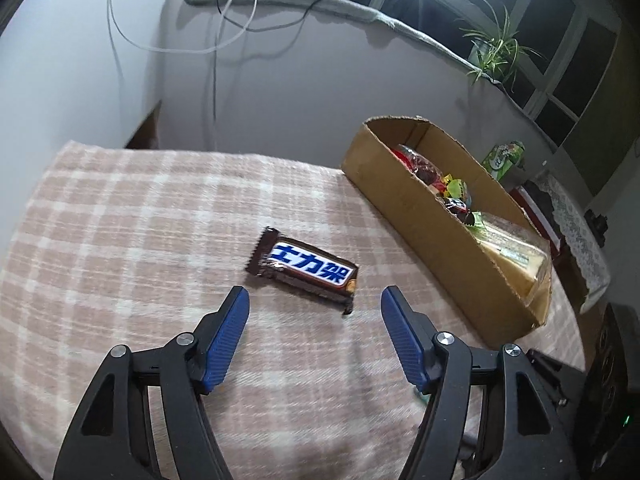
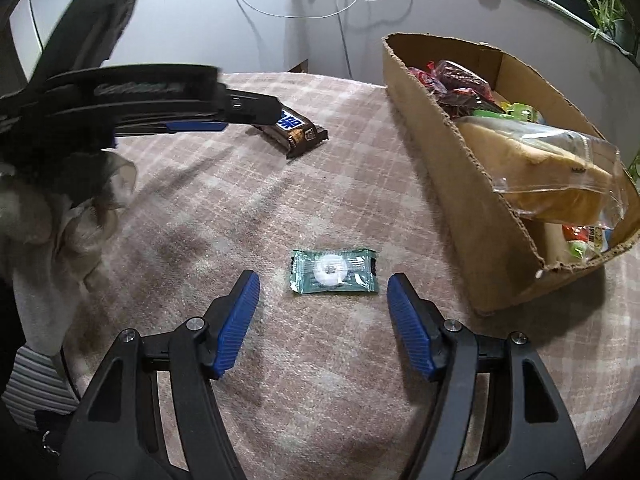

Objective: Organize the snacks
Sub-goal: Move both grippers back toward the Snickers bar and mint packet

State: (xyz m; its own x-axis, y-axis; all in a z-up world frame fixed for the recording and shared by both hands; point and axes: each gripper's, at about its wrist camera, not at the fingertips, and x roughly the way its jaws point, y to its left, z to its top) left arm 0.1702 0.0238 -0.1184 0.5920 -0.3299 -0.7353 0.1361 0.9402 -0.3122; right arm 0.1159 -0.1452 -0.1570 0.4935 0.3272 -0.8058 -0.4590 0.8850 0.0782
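Note:
A brown chocolate bar [image 1: 306, 270] with a blue and white label lies flat on the pink checked cloth [image 1: 140, 220]. My left gripper [image 1: 315, 300] is open just short of it, blue pads apart, nothing between them. In the right wrist view, a small green candy packet [image 2: 334, 271] with a white ring inside lies on the cloth. My right gripper [image 2: 323, 286] is open around its near edge without touching it. The chocolate bar [image 2: 298, 134] shows further back, partly hidden by the left gripper [image 2: 192, 118]. A cardboard box [image 2: 452, 184] holds several snacks.
The cardboard box [image 1: 436, 240] stands at the right of the cloth with a bagged pale cake and wrapped sweets inside. Behind the table are a grey wall, hanging cables and a potted plant [image 1: 496, 52]. A gloved hand [image 2: 60, 208] holds the left gripper.

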